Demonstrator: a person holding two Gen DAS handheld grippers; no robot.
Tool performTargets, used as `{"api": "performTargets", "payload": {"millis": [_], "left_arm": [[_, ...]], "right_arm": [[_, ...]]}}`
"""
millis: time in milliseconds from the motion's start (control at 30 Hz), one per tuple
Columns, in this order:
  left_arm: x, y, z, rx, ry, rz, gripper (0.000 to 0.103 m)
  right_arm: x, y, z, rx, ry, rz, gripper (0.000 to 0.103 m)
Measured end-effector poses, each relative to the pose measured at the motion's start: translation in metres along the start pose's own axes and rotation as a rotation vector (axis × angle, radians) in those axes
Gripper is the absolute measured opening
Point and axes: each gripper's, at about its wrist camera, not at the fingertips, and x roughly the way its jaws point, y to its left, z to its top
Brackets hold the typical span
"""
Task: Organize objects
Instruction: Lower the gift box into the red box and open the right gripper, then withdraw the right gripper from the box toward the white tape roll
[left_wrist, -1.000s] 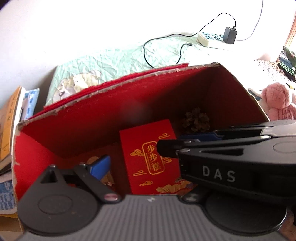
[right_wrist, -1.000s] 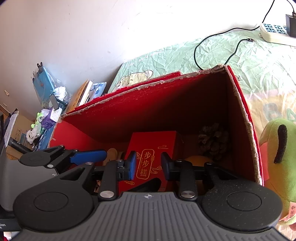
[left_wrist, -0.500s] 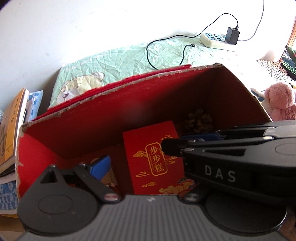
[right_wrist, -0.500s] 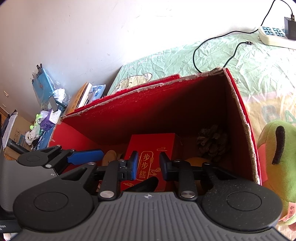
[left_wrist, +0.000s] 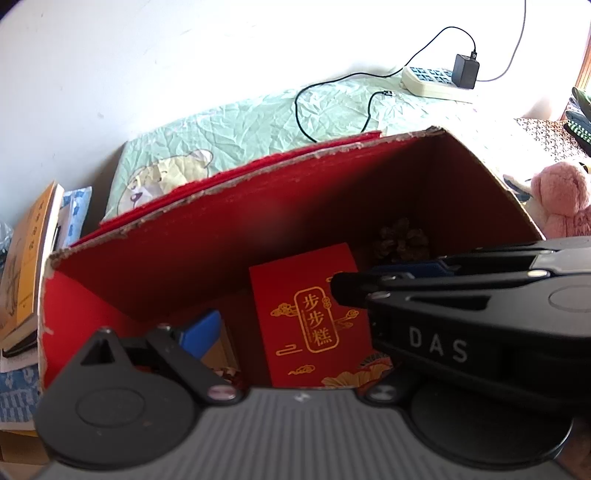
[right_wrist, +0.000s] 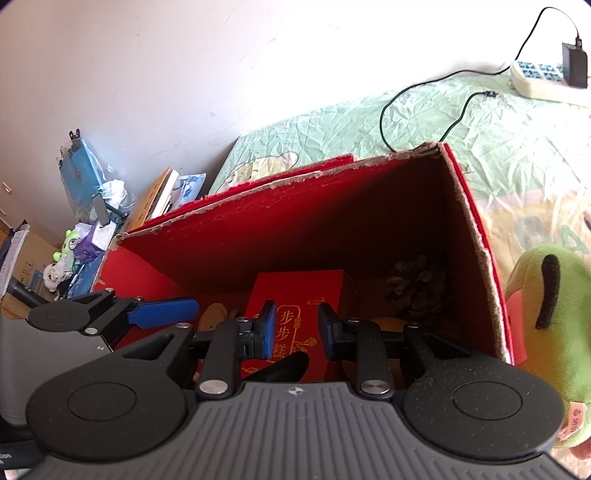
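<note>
The red cardboard box (right_wrist: 332, 229) is open at the top, its tall far wall and right wall (right_wrist: 476, 258) closing those sides. Inside, a red packet (right_wrist: 295, 291) stands in the middle of the floor, a pine cone (right_wrist: 417, 284) fills the far right corner, and a tan object (right_wrist: 214, 314) lies left. Bare floor remains between packet and cone. A green plush toy (right_wrist: 546, 317) crowds the box's right outside.

Your right gripper (right_wrist: 296, 330) hangs over the open red box (right_wrist: 476, 229), its jaws having just narrowed, nothing between the 2 blue pads (right_wrist: 269, 328). Below lies a red packet (right_wrist: 299, 291) with gold lettering, a pinecone (right_wrist: 419, 291) beside it. Your left gripper's finger (right_wrist: 162, 312) reaches in at left. A green plush (right_wrist: 550, 317) sits outside.
</note>
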Motion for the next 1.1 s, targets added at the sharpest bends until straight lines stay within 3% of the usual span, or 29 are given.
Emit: {"api": "performTargets", "payload": {"millis": [333,600,767,1100], "left_arm": [[0.002,0.002,0.002,-0.025,0.028,0.015,0.095],[-0.002,-0.003,0.001,-0.008,0.007,0.092,0.098],[-0.016,-0.004,0.001,-0.031,-0.008,0.073,0.098],[-0.048,-0.021,-0.007,-0.027,-0.037,0.106,0.098]], "right_arm": [[-0.002,0.002,0.001,-0.002,-0.019,-0.048,0.029],[-0.014,0.006,-0.001,-0.019,-0.069,-0.078,0.029],[-0.028,0.004,-0.002,-0.002,-0.103,-0.073,0.029],[-0.066,0.020,-0.011,-0.044,-0.180,-0.067,0.029]]}}
